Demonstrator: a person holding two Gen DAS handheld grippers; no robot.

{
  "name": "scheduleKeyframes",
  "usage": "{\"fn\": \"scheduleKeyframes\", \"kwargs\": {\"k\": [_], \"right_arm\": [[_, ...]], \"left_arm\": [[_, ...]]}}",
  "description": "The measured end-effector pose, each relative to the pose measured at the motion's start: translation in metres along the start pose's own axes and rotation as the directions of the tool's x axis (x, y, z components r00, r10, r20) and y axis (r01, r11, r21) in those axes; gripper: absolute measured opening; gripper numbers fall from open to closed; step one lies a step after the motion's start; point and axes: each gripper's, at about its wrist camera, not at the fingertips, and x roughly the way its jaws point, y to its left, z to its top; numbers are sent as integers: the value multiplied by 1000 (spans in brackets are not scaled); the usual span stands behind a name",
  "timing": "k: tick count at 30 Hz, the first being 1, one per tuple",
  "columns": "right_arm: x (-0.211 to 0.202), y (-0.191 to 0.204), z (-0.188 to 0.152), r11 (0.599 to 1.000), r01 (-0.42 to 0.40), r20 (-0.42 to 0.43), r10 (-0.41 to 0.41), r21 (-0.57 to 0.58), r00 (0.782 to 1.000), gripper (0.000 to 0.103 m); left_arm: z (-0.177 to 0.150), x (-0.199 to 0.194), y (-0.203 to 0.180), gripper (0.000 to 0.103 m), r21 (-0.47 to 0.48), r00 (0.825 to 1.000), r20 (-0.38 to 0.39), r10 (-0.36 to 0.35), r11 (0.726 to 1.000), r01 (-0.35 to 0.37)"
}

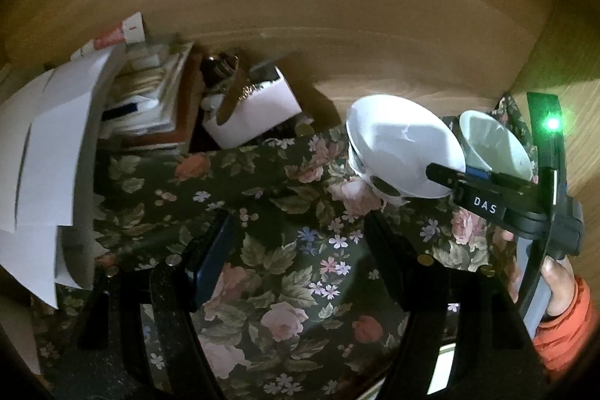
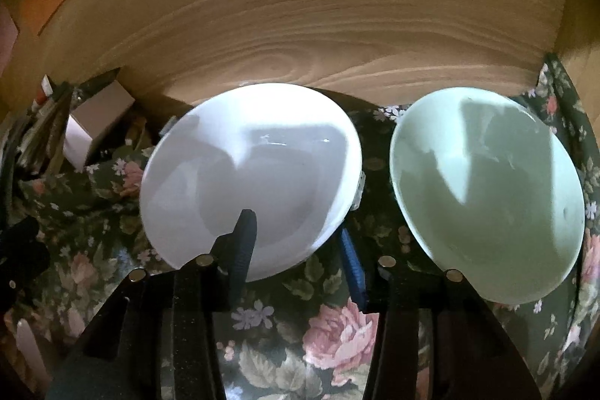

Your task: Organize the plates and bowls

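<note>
A white bowl (image 2: 251, 175) sits tilted on the floral cloth (image 2: 330, 332) near the wooden back wall. A pale green bowl (image 2: 487, 197) stands just right of it. My right gripper (image 2: 296, 250) straddles the white bowl's near rim: the left finger (image 2: 243, 242) is inside the bowl, the right finger (image 2: 352, 268) outside, with a gap to the rim. In the left wrist view the white bowl (image 1: 397, 145) and the green bowl (image 1: 495, 145) sit at the right, with the right gripper (image 1: 450, 175) reaching in. My left gripper (image 1: 296, 257) is open and empty over the cloth.
A stack of papers and books (image 1: 150, 100), white sheets (image 1: 45, 156) and a small white box (image 1: 255, 111) crowd the left back corner. Wooden walls (image 2: 300, 6) close the back and the right side (image 1: 570, 70).
</note>
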Motion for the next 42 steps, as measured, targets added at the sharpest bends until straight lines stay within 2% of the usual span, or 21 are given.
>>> {"fn": "scheduleKeyframes", "kwargs": {"k": [7, 14, 20, 23, 26, 27, 30, 34, 35, 37, 38, 42], "right_arm": [[2, 13, -4, 993, -52, -35, 49, -103, 998, 22], [-13, 39, -32, 963, -114, -90, 95, -243, 991, 20], [-38, 36, -61, 958, -173, -129, 147, -228, 981, 21], [-52, 31, -73, 960, -186, -132, 160, -210, 978, 25], [-62, 23, -73, 967, -167, -96, 151, -190, 984, 28], [-64, 21, -73, 971, -164, -83, 152, -176, 985, 33], [-63, 14, -64, 976, -162, -71, 153, -147, 986, 34], [-25, 30, -56, 978, -169, -92, 159, -124, 983, 34], [-21, 30, -57, 977, -180, -100, 169, -112, 981, 33], [-16, 31, -59, 975, -202, -111, 192, -96, 975, 20], [-16, 32, -59, 975, -201, -109, 190, -97, 976, 19], [-20, 34, -61, 977, -187, -93, 177, -105, 980, 19]], "left_arm": [[-4, 9, 1, 71, -8, 1000, -28, 3, 1000, -3], [-14, 22, 5, 71, -35, 994, -111, -17, 999, 13], [-26, 32, -2, 71, -4, 983, -182, -7, 1000, 6], [-30, 36, -6, 71, 13, 979, -205, -11, 1000, 14], [-31, 41, -12, 62, 31, 976, -217, -8, 999, 15], [-31, 42, -14, 58, 39, 976, -220, -5, 999, 14], [-31, 46, -20, 49, 58, 975, -223, 2, 998, 12], [-29, 56, -27, 35, 79, 972, -237, 4, 997, 15], [-29, 58, -28, 30, 79, 970, -243, 3, 997, 17], [-29, 60, -30, 23, 77, 969, -248, -9, 997, 29], [-28, 61, -32, 20, 82, 970, -243, -8, 996, 28], [-28, 61, -42, 20, 114, 975, -220, 23, 993, 2]]}}
